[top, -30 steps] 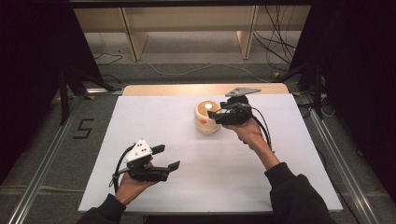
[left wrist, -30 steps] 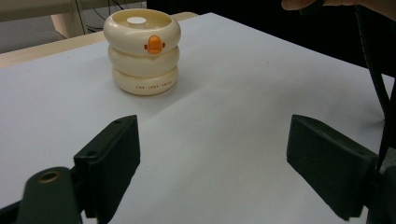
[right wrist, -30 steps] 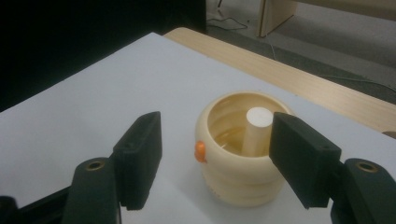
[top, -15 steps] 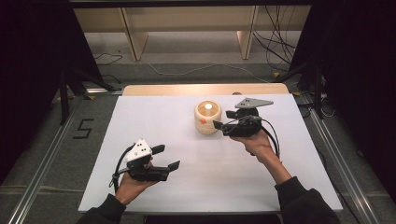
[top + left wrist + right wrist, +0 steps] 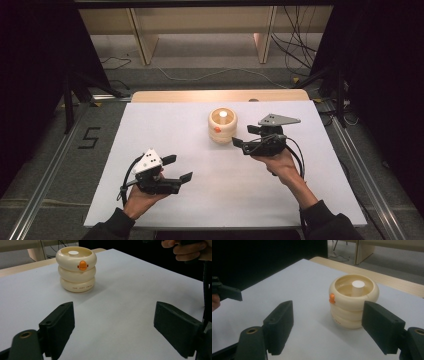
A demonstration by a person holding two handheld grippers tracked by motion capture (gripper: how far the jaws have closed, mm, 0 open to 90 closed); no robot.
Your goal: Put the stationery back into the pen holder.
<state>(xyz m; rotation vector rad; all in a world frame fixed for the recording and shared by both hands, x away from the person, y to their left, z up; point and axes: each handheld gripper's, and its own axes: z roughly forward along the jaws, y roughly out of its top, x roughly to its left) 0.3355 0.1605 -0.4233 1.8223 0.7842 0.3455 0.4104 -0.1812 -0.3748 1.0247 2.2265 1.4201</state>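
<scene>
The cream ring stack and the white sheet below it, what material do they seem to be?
The cream ring stack looks like smooth moulded plastic: soft sheen, rounded edges, printed letters. The white sheet looks matte, maybe foam board or paper, with no glare. Neither is certain.

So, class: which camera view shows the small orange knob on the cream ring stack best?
The left gripper view: the orange knob faces the camera head-on on the cream ring stack. The right gripper view catches it side-on at the stack's edge; the high view shows a tiny orange dot.
</scene>
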